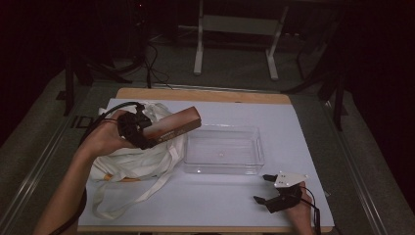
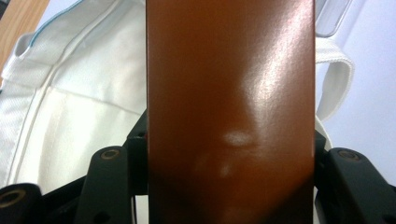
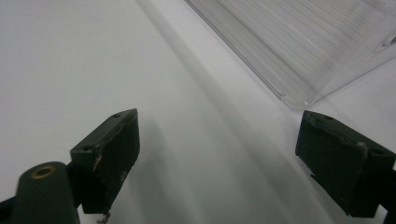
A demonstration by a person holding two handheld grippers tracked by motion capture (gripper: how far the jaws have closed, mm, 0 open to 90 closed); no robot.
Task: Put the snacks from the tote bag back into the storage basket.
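Brown box above white bag

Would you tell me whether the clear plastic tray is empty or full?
Empty: the clear plastic tray shows only its bare bottom; the brown box is outside it.

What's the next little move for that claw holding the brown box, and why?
Probably carry the brown box a bit to the right, over the clear tray, then lower it. The left claw grips it above the white cloth bag, the tray beside it holds nothing, and the right claw rests open on the table.
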